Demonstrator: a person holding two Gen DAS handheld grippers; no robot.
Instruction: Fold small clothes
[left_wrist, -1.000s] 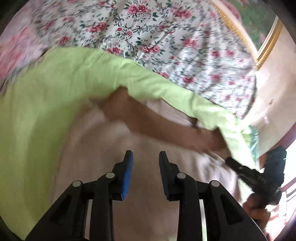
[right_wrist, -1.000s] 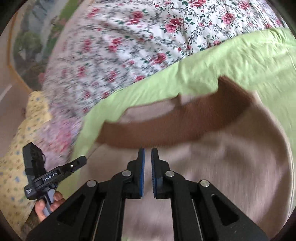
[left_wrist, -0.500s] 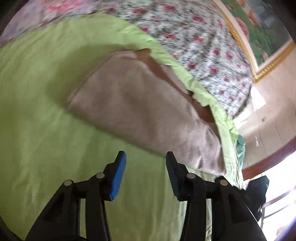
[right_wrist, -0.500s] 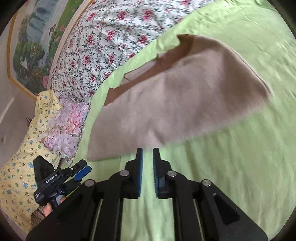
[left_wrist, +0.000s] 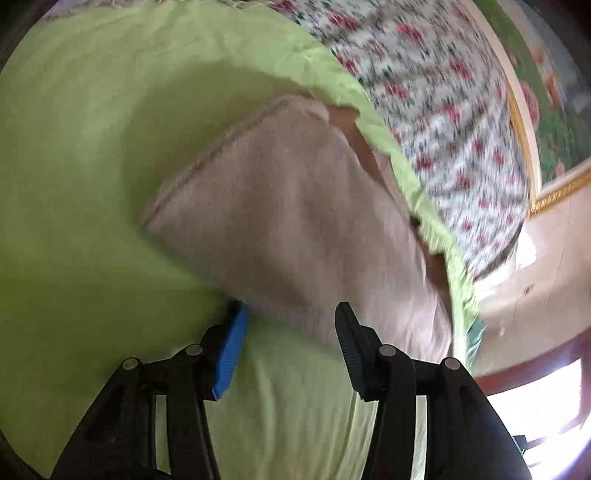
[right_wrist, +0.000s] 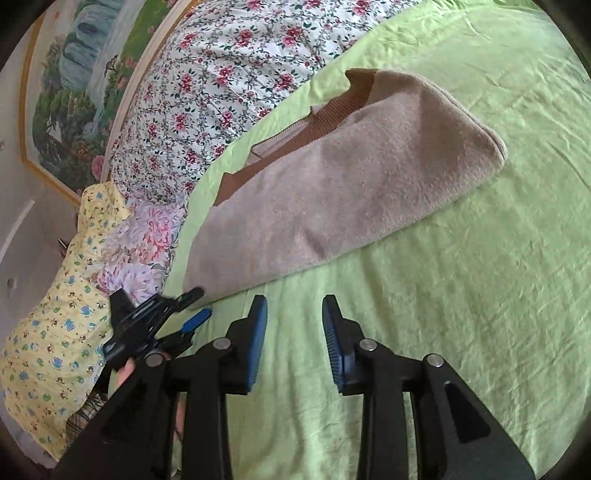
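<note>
The beige sweater lies folded on the green sheet of the bed, its brown ribbed collar turned toward the flowered quilt; it rests flat and free, with neither pair of tongs touching it that I can see; my right tongs hover just short of its near edge, over bare sheet, jaws opening with nothing between them; my left tongs sit at the sweater's near edge, jaws opening too, the blue pad close beside the hem, though that view is blurred and I cannot tell whether it brushes the cloth; nothing is pinched between them; in the right view my left tongs show low at the left side, held in my hand, pointing toward the sweater's left end; both tongs tilt downward toward the bed; a yellow printed cloth and a purple flowered one lie heaped past the sheet's left edge; a framed painting hangs beyond the quilt.
</note>
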